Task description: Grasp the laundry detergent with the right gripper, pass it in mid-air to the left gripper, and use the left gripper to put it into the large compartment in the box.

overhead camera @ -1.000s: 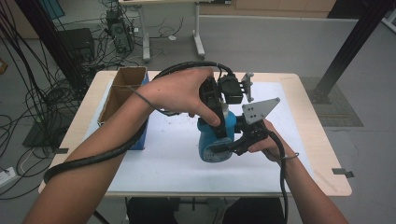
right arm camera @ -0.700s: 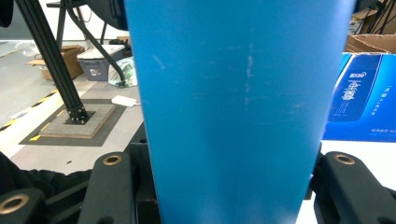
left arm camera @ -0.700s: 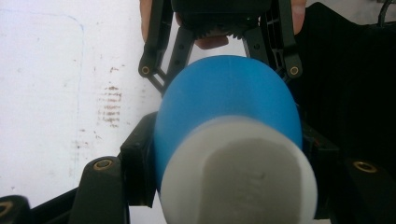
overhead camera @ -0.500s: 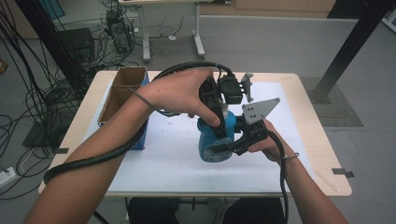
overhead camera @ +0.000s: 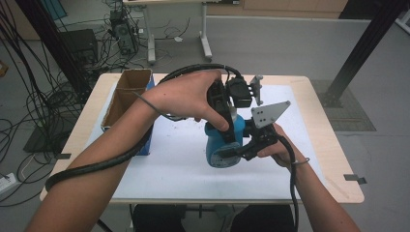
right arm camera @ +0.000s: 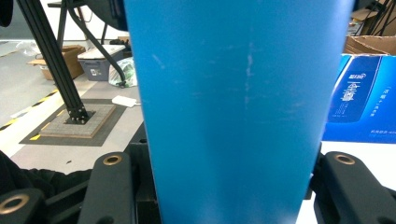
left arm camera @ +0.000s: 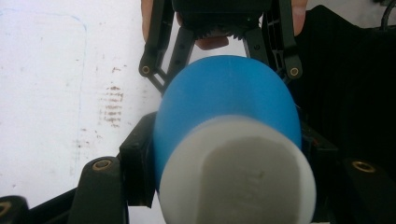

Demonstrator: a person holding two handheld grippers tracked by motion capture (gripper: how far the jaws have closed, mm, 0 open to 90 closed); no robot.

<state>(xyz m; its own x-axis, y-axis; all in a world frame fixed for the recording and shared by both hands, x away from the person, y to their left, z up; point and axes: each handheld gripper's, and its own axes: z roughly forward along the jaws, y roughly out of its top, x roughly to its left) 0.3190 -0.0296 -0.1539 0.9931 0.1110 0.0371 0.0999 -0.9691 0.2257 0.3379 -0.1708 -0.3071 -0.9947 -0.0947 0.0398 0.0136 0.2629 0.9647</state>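
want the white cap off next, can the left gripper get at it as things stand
Probably not without regripping. The left gripper is shut on the blue bottle body just below the white cap, and the right gripper clamps the bottle lower down. One has to let go first.

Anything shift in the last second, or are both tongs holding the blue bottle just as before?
Nothing visibly changed. The left tongs stay shut on the blue bottle near its white cap, the right tongs stay shut on its body, and the bottle is held tilted over the white sheet as before. The cardboard box has not moved.
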